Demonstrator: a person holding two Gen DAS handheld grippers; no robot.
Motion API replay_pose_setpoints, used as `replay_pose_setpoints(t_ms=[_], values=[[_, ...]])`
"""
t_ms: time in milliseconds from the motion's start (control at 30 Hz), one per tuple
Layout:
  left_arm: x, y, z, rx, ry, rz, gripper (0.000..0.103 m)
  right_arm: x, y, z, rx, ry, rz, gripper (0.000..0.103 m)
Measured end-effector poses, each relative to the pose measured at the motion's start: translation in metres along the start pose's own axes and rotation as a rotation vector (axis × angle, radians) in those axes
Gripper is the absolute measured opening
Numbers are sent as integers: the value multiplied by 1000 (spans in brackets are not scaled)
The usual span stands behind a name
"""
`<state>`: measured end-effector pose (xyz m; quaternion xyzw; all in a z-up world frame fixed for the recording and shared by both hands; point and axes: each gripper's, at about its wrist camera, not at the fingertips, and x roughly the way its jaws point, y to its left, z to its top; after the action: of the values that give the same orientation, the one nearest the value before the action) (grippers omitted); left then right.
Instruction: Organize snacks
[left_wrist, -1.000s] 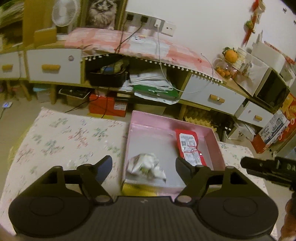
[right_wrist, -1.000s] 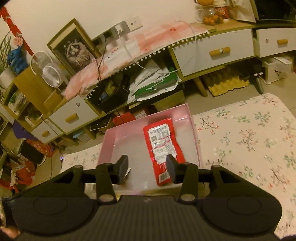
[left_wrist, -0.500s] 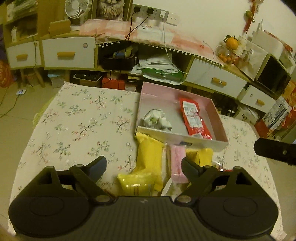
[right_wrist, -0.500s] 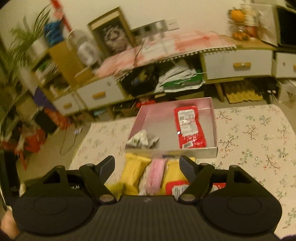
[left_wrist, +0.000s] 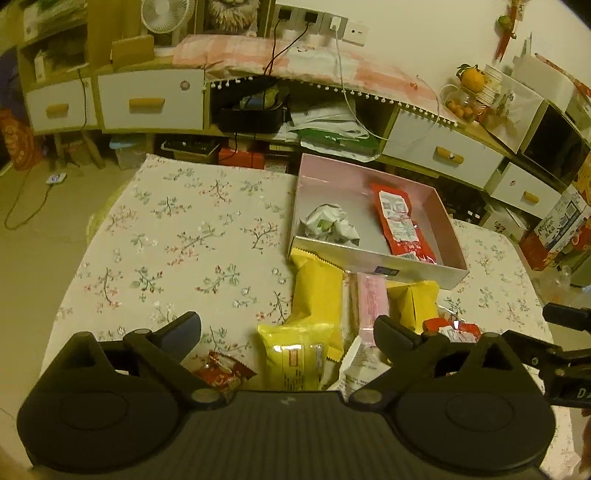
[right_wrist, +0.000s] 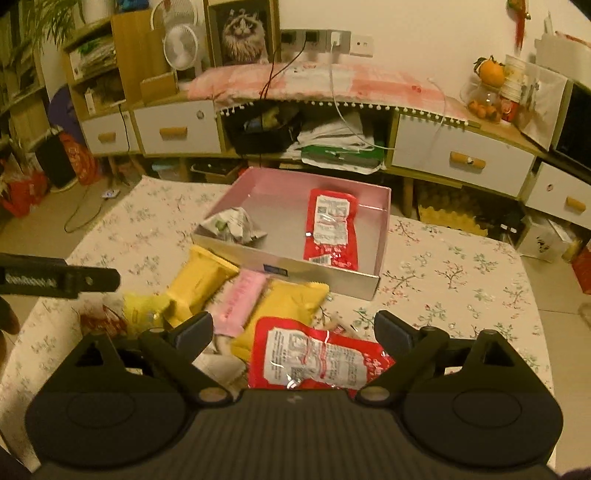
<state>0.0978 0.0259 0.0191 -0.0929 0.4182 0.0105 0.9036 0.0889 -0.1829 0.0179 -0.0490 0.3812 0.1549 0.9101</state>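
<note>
Spreading across the left half of the floral-cloth counter (left_wrist: 177, 236) is bare room that runs out to its rounded left edge. At centre lies a heap of snack packets: a small red crinkled wrapper (left_wrist: 223, 371), a long yellow pouch (left_wrist: 316, 295), a pale pink bar (left_wrist: 371, 301), a second yellow pouch (right_wrist: 291, 299) and a flat red sachet with white print (right_wrist: 317, 360). Just behind them, touching the yellow pouch, sits the shallow pink cardboard box (left_wrist: 369, 258), holding a crumpled white-and-green wrapper (left_wrist: 328, 225) and another red sachet (left_wrist: 400, 225). Open cloth reappears right of the box. The left gripper (left_wrist: 286, 328) tilts down over the heap, its jaws opening wide, gripping nothing. The right gripper (right_wrist: 293, 326) slants likewise above the red sachet, jaws opening, empty.
</note>
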Motion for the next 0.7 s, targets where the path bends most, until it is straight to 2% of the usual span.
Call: replay_pose_setpoints(t_ms=[200, 533, 700], values=[[-1, 4, -5, -3, 14, 7, 103, -3, 5, -9, -35, 20, -23, 93], [2, 14, -9, -39, 52, 0, 103, 8, -7, -13, 25, 107, 21, 93], [2, 24, -8, -67, 63, -16, 103, 4, -18, -11, 45, 103, 13, 93]])
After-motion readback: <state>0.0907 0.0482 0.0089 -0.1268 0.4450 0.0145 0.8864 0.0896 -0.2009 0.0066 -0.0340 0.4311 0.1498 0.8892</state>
